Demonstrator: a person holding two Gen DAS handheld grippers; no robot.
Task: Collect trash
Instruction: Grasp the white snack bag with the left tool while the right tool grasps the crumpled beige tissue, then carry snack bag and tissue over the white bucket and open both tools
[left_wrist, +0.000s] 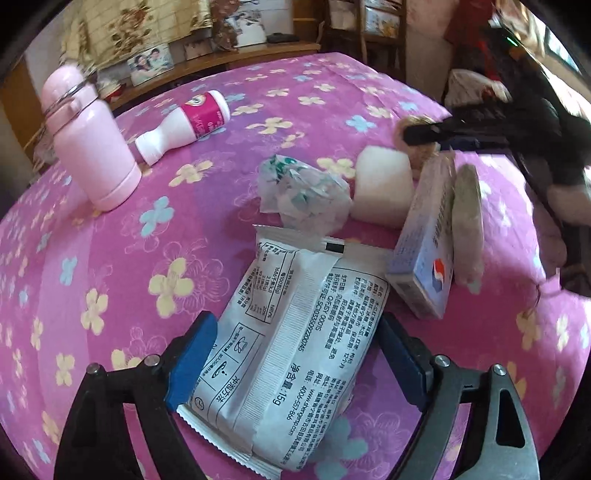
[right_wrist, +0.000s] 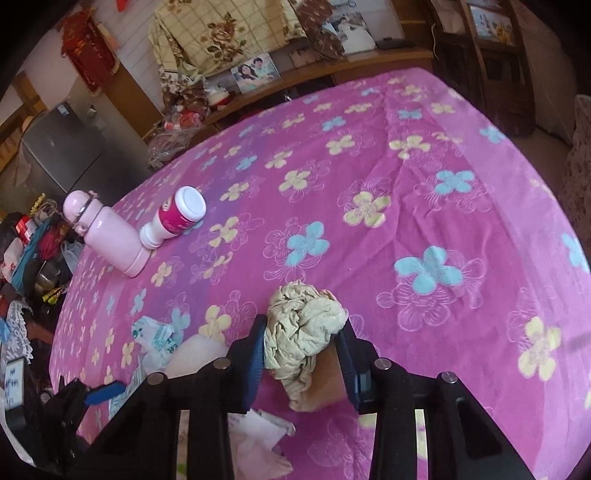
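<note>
Crinkly foil is what your left gripper has to deal with: its blue pads sit on either side of the white snack packet at the bottom centre of the left wrist view, pads touching or all but touching the edges. I judge it clamped, but only lightly, and the packet's far end rests on the pink flowered bed cover. A slick pouch held by its edges can buckle and slide out once you lift, so squeeze firmly first.

Your right gripper is closed on a crumpled beige paper wad, low centre of the right wrist view. The wad bulges above the pads and a loose tail hangs below; if only the outer folds are pinched, it may unravel and drop.

More trash lies in the middle of the left view: a crumpled green-and-white wrapper, a white foam block touching it, and a tilted small blue-and-white box leaning just right of the packet. Lifting the packet carelessly could knock that box over.

At upper left stand a pink flask and a toppled white-and-pink bottle. The flask looks like a keeper; don't sweep it up. The bottle may roll if bumped.
</note>
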